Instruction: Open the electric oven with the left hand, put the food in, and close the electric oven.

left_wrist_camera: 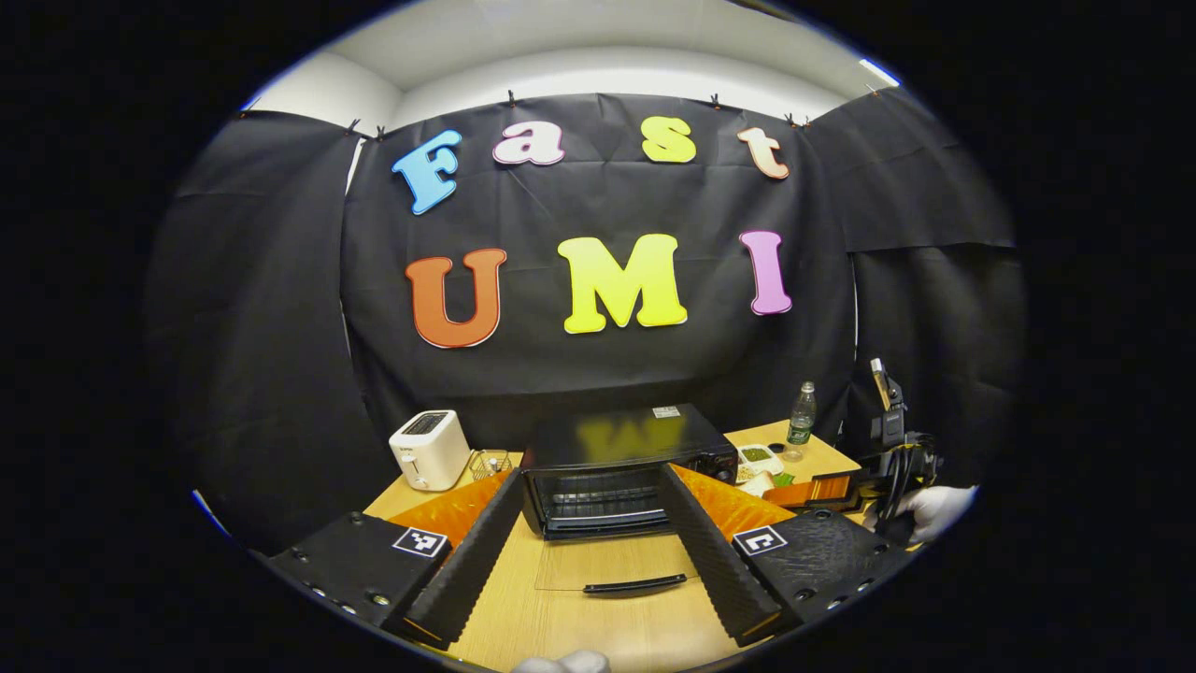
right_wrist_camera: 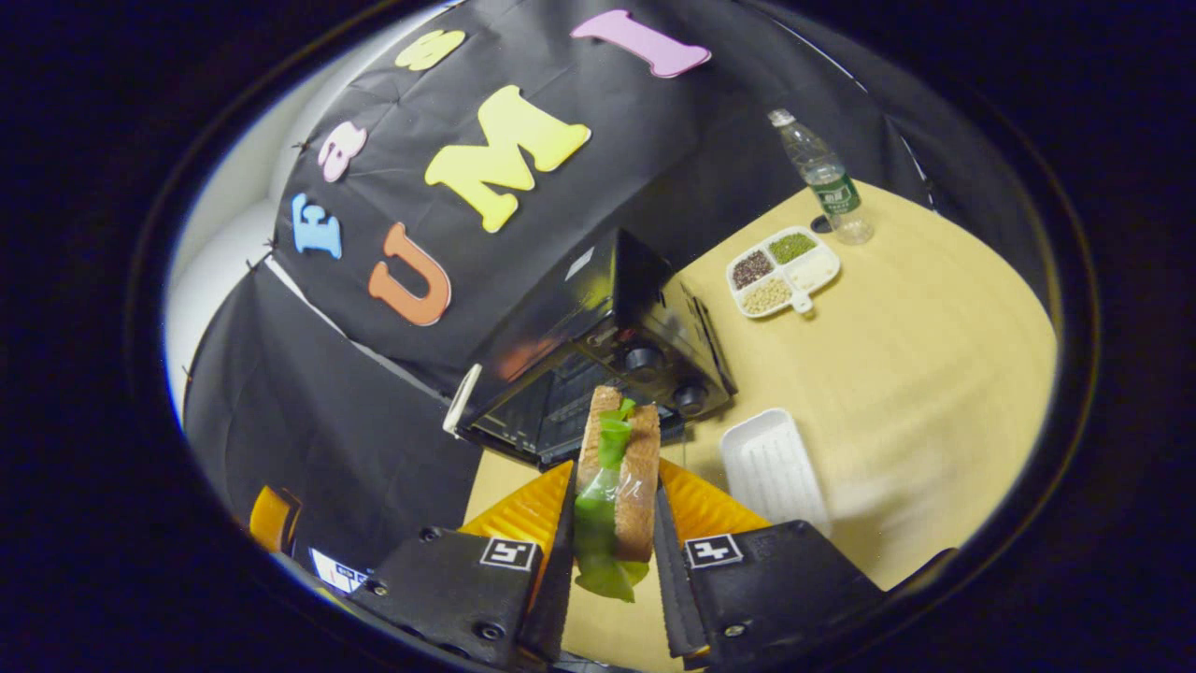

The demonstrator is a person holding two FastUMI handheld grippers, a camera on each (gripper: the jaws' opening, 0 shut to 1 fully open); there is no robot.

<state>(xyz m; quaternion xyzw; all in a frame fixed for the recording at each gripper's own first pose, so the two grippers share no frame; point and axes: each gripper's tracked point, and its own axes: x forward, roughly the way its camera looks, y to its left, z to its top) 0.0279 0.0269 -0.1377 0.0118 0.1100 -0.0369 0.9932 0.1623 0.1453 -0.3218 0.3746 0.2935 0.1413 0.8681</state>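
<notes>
On the desk (left_wrist_camera: 617,608), oven (left_wrist_camera: 617,472) open, door (left_wrist_camera: 621,565) lying flat.
Left hand-held gripper (left_wrist_camera: 598,551) spread wide, facing the oven; right hand-held gripper (right_wrist_camera: 612,523) clenched on sandwich (right_wrist_camera: 617,477), just before the oven mouth.

walls — black cloth (left_wrist_camera: 262,355) | table — light wood (right_wrist_camera: 916,355) | ceiling — white (left_wrist_camera: 598,47)

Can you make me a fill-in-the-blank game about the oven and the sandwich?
1. The oven door is ____.
2. The right gripper is squeezing a ____.
3. The white toaster stands on the ____ next to the oven.
4. The left gripper holds nothing, so its fingers are ____.

Missing words: open; sandwich; table; open
</notes>
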